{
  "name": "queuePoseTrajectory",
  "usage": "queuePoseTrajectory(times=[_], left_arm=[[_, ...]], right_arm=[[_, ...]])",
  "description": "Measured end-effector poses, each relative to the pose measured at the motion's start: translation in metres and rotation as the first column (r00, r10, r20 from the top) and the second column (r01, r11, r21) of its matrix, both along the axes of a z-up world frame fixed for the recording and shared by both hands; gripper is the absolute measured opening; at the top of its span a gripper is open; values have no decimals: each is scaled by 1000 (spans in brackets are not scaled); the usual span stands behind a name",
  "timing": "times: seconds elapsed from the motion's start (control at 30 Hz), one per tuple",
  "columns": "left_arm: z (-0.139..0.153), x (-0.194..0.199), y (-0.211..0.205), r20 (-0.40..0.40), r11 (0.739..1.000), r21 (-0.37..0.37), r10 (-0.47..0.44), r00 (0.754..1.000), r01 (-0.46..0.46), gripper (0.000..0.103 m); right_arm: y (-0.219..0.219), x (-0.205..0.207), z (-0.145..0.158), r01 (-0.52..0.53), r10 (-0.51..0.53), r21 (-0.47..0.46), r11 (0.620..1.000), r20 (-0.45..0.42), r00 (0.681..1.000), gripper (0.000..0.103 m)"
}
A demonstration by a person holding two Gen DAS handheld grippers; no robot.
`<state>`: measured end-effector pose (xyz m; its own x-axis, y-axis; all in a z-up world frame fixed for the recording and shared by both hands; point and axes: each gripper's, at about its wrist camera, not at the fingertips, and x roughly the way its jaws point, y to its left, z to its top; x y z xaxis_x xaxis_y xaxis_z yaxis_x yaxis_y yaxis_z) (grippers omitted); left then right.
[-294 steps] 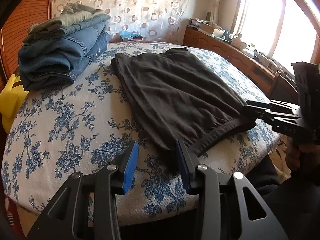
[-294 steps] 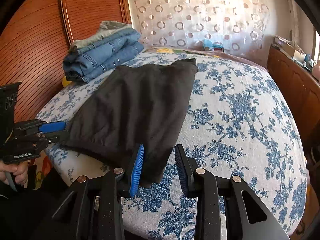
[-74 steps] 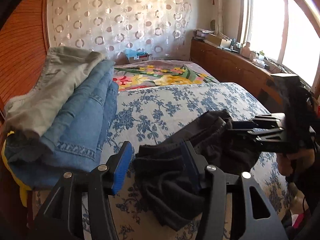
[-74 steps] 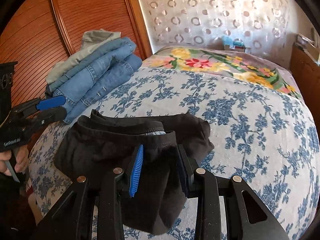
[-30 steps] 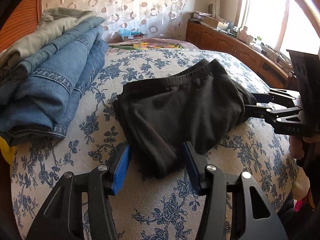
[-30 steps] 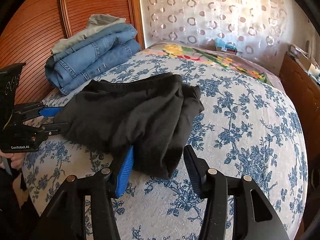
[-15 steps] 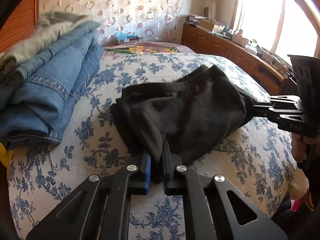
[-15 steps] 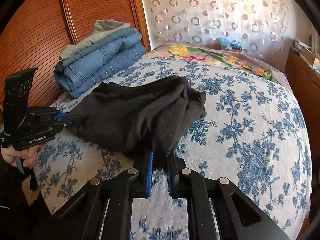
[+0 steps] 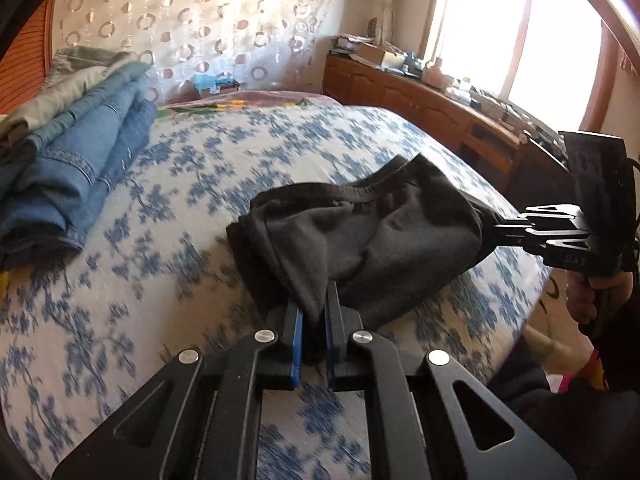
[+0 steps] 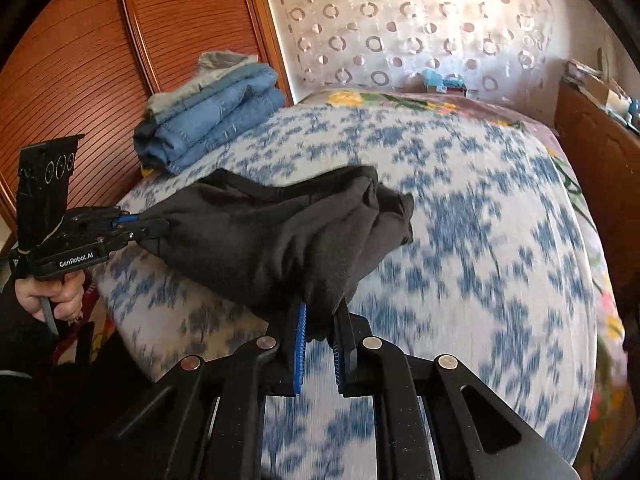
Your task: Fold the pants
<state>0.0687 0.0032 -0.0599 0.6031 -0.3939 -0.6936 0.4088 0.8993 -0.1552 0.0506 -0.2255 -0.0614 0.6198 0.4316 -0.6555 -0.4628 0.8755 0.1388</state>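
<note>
Where two grippers pinch: one black pants (image 9: 384,240).

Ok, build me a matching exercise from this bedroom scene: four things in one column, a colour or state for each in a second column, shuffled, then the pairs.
Things:
1. pants
2. folded jeans
3. bedspread
4. left gripper

Colour or state:
A. white with blue flowers
B. shut on cloth
C. black, bunched, held at two ends
D. blue denim, stacked by the wooden headboard

Pairs: 1-C, 2-D, 3-A, 4-B
</note>
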Motion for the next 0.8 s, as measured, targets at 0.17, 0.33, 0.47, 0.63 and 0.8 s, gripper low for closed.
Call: queuePoseTrajectory(times=[0.17, 0.33, 0.47, 0.63, 0.8], left_arm=[[-8, -4, -3, -23, 1000, 19, 6, 1000, -5, 10], [-3, -6, -2, -18, 998, 59, 30, 999, -28, 22], [5, -4, 2, 16, 997, 62, 44, 999, -45, 51], [13, 9, 1, 37, 997, 54, 45, 998, -47, 52], [15, 36, -4, 39, 997, 60, 40, 998, -42, 52]], right_arm=[[-4, -9, 4, 32, -32, 10, 999, 11, 999, 17], [-4, -19, 15, 41, -40, -16, 999, 64, 997, 22], [-6, -23, 24, 56, -55, -12, 998, 94, 994, 31], [-1, -14, 32, 69, -66, -21, 997, 122, 990, 40], [10, 7, 36, 59, -57, -13, 998, 124, 991, 40]])
